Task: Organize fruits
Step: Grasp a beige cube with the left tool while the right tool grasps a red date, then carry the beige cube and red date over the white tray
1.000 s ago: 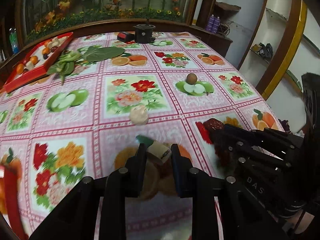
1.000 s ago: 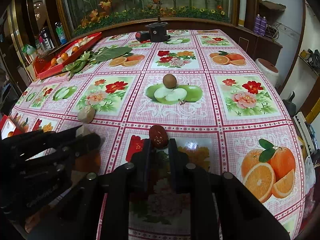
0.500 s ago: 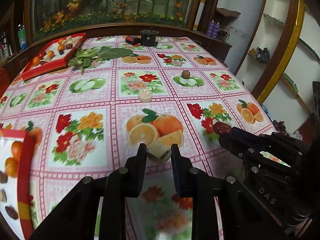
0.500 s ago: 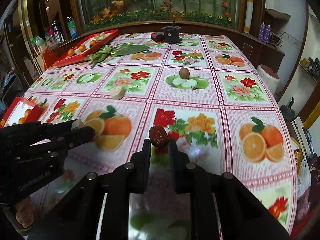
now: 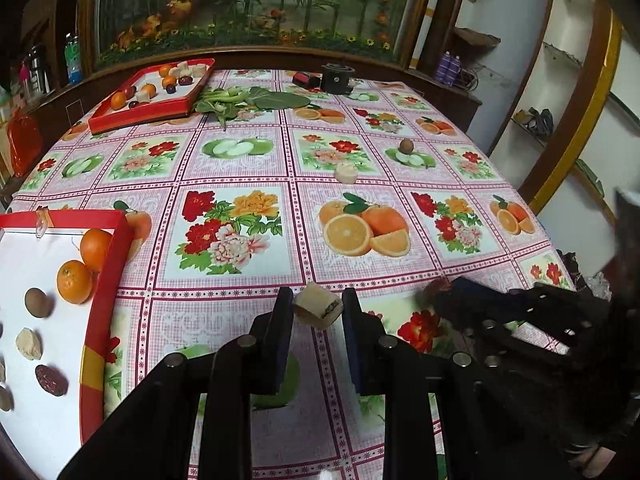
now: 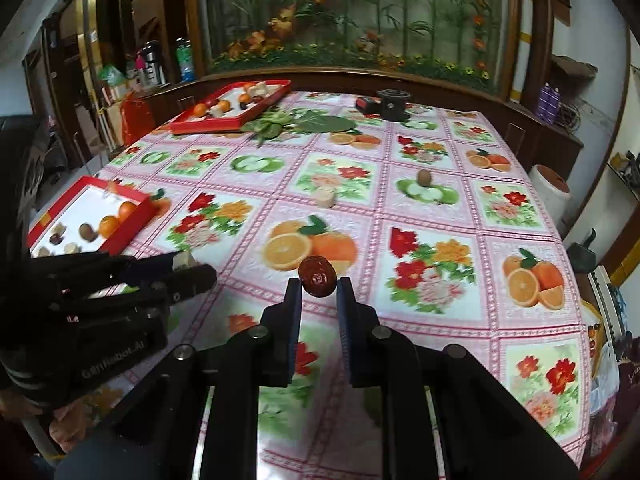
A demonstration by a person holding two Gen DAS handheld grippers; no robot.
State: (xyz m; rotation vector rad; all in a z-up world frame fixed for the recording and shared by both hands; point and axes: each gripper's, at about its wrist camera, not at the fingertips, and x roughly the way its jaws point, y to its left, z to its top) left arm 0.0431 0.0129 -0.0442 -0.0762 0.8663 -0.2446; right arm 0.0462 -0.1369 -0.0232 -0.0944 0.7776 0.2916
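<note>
While the near red tray [image 5: 107, 300] sat at nine o'clock holding oranges [image 5: 74, 281], a brown fruit and a red date, the left gripper [image 5: 318, 306] was clamped on a pale fruit chunk [image 5: 318, 307] above the flowered tablecloth [image 5: 240, 160]. Its housing read "GenRobot.AI" in the right wrist view. Toward three o'clock, the right gripper [image 6: 318, 285] pinched a dark red date [image 6: 317, 275]. Another pale chunk [image 5: 346, 172] and a brown round fruit [image 5: 406, 146] lay at twelve o'clock, the far red tray [image 5: 140, 110] at eleven.
</note>
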